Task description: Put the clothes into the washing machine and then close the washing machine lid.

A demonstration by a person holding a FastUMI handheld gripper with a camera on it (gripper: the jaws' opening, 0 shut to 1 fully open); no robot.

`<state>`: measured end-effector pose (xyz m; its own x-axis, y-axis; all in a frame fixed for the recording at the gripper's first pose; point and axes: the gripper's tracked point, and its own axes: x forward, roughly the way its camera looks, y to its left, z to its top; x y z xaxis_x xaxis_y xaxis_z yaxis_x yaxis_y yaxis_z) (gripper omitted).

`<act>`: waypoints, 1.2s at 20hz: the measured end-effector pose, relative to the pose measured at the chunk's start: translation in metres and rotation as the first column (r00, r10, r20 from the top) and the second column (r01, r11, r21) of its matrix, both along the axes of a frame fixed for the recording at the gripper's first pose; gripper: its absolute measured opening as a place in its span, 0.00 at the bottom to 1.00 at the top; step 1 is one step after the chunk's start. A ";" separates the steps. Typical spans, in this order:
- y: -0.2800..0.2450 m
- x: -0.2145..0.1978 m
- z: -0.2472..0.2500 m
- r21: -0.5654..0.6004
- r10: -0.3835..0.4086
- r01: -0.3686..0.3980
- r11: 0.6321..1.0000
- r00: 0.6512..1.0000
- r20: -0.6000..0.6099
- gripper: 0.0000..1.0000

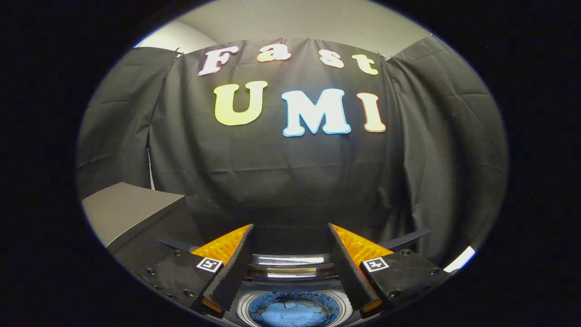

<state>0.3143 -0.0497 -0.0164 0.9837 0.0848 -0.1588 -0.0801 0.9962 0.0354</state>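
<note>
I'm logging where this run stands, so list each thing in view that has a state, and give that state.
gripper: open, fingers spread, nothing between them, held above the washing machine.
washing machine: drum mouth uncovered, below and between the fingers.
lid: not closed over the drum; it stands behind the opening.
clothes: light blue, lying inside the drum.
grey box: beyond the left finger, top shut.

ahead of you hangs the booth's black cloth wall (290, 181), creased and hung in panels, with a seam running down its left part. above it you can see a pale ceiling (299, 22). low to the left, in front of the cloth, stands a grey box-like cabinet (131, 211) with a flat top and a darker side face.
</note>
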 end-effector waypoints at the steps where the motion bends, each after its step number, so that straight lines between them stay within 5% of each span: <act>1: 0.000 -0.002 -0.001 0.000 -0.001 0.001 1.000 1.000 -0.002 0.96; 24: 0.012 -0.082 -0.070 -0.008 0.061 -0.063 0.998 0.991 -0.118 0.96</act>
